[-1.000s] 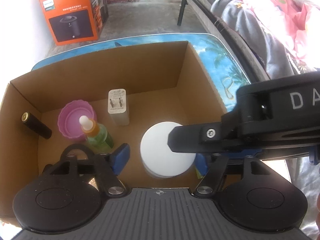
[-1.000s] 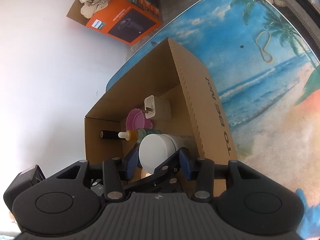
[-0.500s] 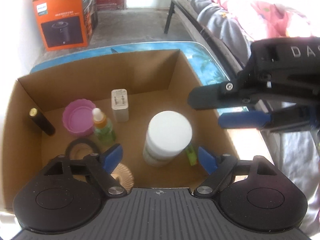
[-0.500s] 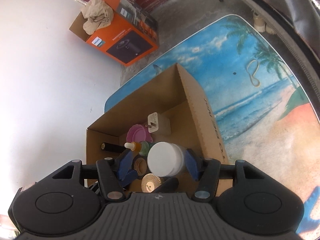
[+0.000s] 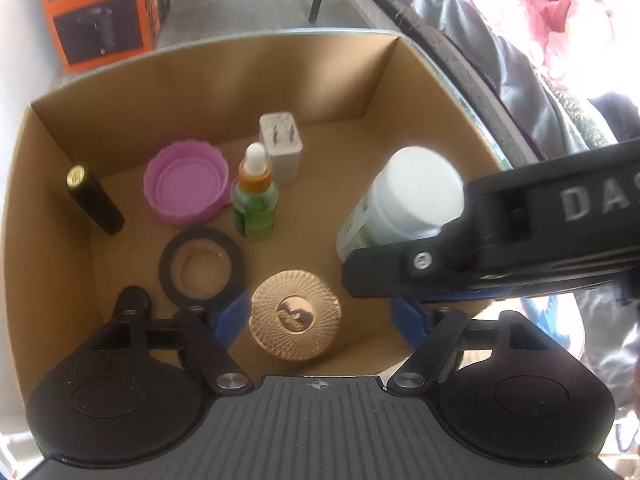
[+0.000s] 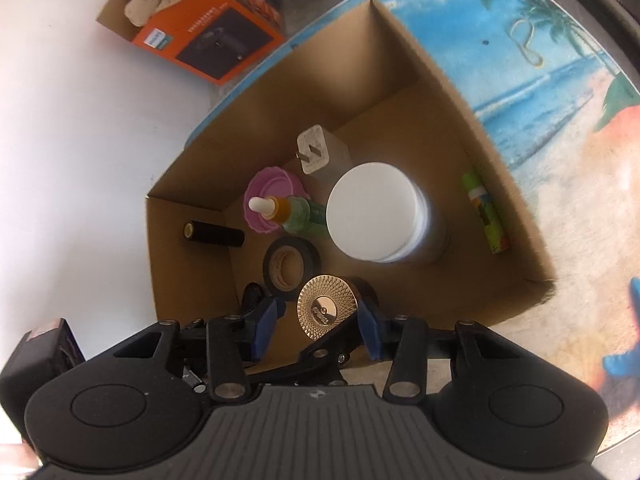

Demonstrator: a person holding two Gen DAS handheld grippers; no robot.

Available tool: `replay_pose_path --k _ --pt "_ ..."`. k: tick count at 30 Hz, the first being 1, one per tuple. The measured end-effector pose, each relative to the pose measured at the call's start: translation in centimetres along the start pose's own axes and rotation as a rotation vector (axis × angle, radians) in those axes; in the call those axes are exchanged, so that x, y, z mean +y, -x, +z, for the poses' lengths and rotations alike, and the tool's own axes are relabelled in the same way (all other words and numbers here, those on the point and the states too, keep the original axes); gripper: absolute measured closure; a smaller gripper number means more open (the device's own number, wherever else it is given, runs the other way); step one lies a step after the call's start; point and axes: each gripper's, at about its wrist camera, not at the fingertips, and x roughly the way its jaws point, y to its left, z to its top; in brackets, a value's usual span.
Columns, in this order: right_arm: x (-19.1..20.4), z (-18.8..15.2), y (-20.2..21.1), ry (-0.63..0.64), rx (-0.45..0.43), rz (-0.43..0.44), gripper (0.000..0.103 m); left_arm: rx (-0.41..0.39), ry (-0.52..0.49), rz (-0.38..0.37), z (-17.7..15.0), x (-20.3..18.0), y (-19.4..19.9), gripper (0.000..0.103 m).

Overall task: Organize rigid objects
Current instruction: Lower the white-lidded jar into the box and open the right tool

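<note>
A: Where's the gold disc [image 5: 295, 319]?

B: In the cardboard box [image 5: 208, 72], flat on its floor, between the tips of the left hand-held gripper [image 5: 316, 316], whose jaws have just narrowed but stand clear of it.

A: And the right hand-held gripper [image 6: 320, 322]?

B: Just closing too, straddling the same disc without pressing; the white jar [image 6: 376, 216] stands beyond, the green tube [image 6: 486, 214] far right.

Bright daylight, glare blown out at upper right, fisheye-warped edges, slight blur.
</note>
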Motion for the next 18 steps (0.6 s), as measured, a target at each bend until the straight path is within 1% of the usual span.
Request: replay_pose_path --k 4,7,13,15,16,18 --pt "0.8 0.3 -1.2 0.025 -0.004 -0.062 0.056 0.031 0.048 -0.069 0.1 1.2 -0.6 0.027" --pt "0.9 0.7 -1.9 0.025 0.017 -0.058 0.056 0.056 0.083 -0.124 0.0 1.9 -1.0 0.027" --pt "1.5 0.9 -3.2 0.051 0.061 -0.079 0.056 0.068 0.057 -0.152 0.2 1.8 -0.9 0.025" --pt "1.6 1.1 -3.7 0.058 0.080 -0.079 0.056 0.074 0.065 -0.183 0.4 1.8 -1.0 0.026" --pt "1.7 1.1 -3.8 0.064 0.086 -0.081 0.056 0.083 0.082 -0.205 0.4 1.8 -1.1 0.028" --pt "1.9 1.3 -3.8 0.083 0.086 -0.092 0.056 0.088 0.090 -0.213 0.4 1.8 -1.2 0.029"
